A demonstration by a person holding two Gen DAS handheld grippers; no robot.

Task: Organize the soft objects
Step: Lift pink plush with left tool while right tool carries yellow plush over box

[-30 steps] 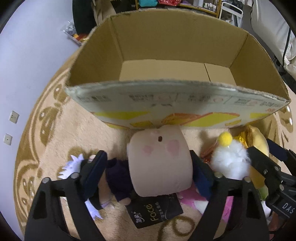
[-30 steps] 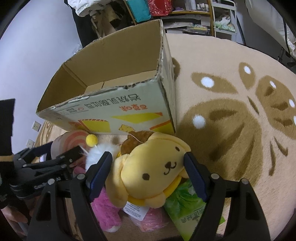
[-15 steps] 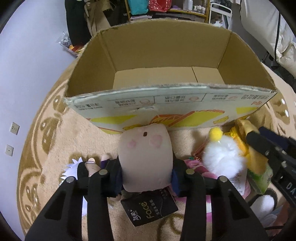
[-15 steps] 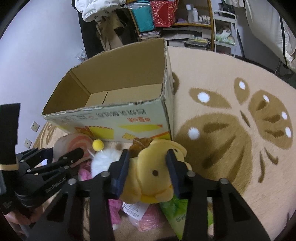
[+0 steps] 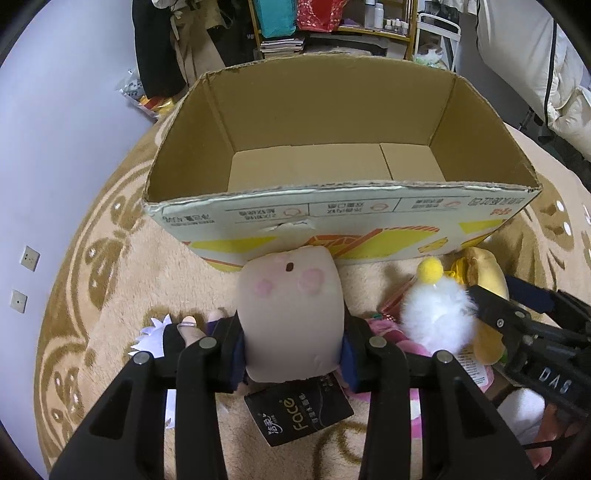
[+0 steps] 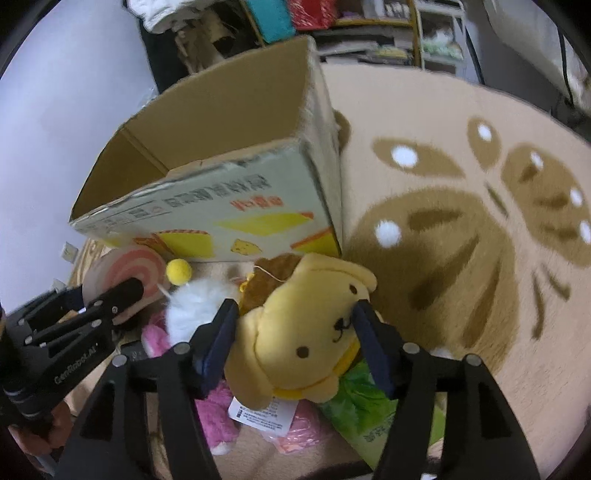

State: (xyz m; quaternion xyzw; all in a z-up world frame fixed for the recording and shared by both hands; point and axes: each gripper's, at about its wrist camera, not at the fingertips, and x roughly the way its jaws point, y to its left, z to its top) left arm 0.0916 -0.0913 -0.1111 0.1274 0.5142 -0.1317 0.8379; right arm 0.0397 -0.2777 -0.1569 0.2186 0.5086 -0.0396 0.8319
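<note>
My left gripper [image 5: 291, 343] is shut on a pink roll-shaped plush [image 5: 290, 314] with a blushing face, held in front of the open cardboard box [image 5: 340, 210]. My right gripper [image 6: 295, 328] is shut on a yellow dog plush [image 6: 310, 328], held just in front of the box's [image 6: 229, 199] near right corner. The box is empty inside. A white fluffy toy with a yellow pompom [image 5: 436, 317] lies between the two grippers; it also shows in the right wrist view [image 6: 195, 299].
Below the grippers on the beige patterned rug [image 6: 461, 229] lie a pink plush [image 6: 218, 413], a green packet [image 6: 362, 402], a black tissue pack [image 5: 299, 410] and a white-haired doll [image 5: 155, 332]. Shelves and bags [image 5: 314, 18] stand behind the box.
Both grippers closed on their plushes, the left on the pink roll and the right on the yellow dog, and have lifted them slightly in front of the box.
</note>
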